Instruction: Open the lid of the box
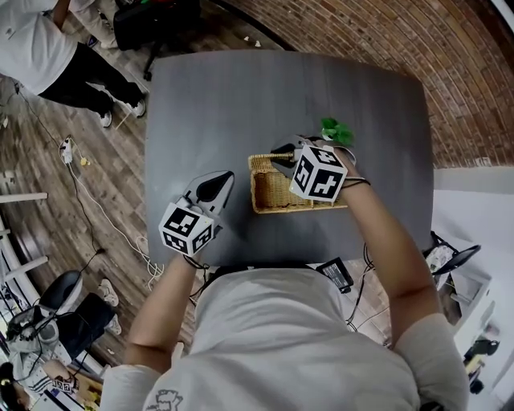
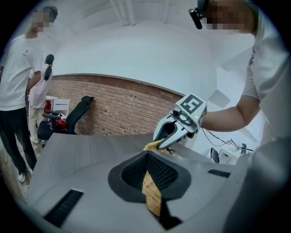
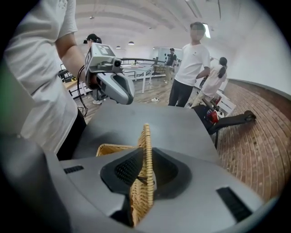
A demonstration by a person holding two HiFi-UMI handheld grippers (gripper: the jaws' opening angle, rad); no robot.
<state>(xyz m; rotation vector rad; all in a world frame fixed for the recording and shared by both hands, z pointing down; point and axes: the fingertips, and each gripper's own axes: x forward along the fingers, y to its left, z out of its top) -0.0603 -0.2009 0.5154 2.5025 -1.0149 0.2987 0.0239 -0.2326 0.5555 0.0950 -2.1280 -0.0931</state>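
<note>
A woven wicker box [image 1: 273,193] sits near the middle of the grey table [image 1: 241,96]. My right gripper [image 1: 279,157] reaches over its far edge. In the right gripper view that gripper [image 3: 143,177] is shut on the wicker lid [image 3: 144,145], which stands on edge between the pads, with the open box [image 3: 109,149] to the left below. My left gripper [image 1: 221,186] rests on the table left of the box, apart from it. Its jaws stand nearly together with nothing held; in the left gripper view [image 2: 152,191] wicker shows only through the narrow slit.
A small green plant-like thing [image 1: 337,130] lies on the table just behind the box. A person [image 1: 48,48] stands beyond the table's far left corner near a black chair [image 1: 152,24]. More people [image 3: 191,68] stand further back in the room.
</note>
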